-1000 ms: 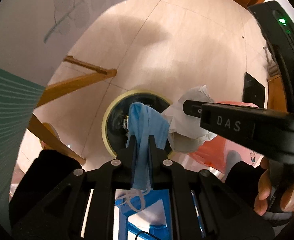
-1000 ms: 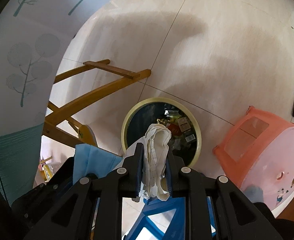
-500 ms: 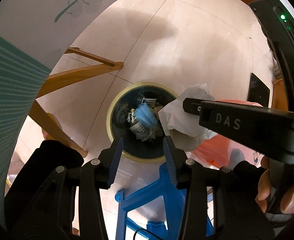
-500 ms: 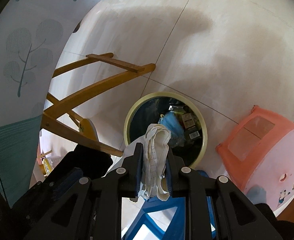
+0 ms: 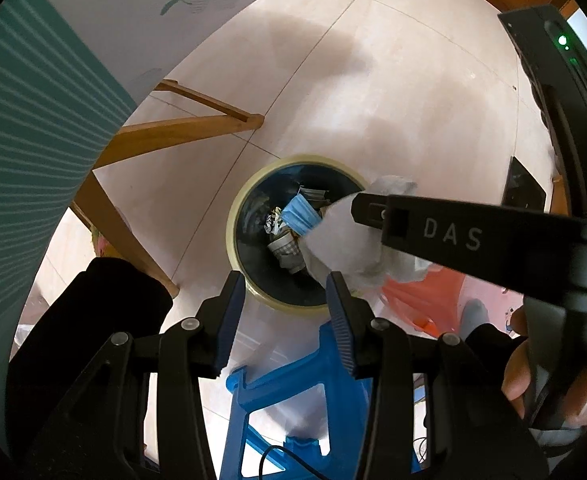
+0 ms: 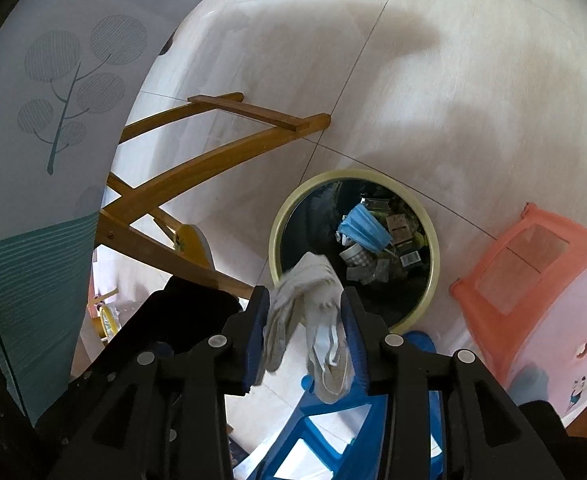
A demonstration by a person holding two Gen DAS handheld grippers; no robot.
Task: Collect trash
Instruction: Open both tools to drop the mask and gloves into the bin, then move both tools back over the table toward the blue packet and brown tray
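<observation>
Right claw (image 6: 305,320) is opening, crumpled white tissue (image 6: 313,300) loose between its pads above the bin (image 6: 289,208); left claw (image 5: 283,300) stands open and empty over the bin, blue mask (image 5: 299,218) inside

Both wrist views bright, lit by soft daylight; pale floor (image 6: 473,80) ahead of each gripper evenly lit, slightly washed out. Broad soft-edged shadows cross the floor beyond the trash bin (image 5: 237,216). Bin interior dark, with faint sheen on its inner wall. Strong fisheye bending: straight tile seams curve, black vignette rings both pictures. White crumpled tissue (image 6: 313,292) between the opening jaws of the right gripper (image 6: 305,336) is motion-blurred; left gripper (image 5: 281,312) fingers sharp, near-silhouetted.
</observation>
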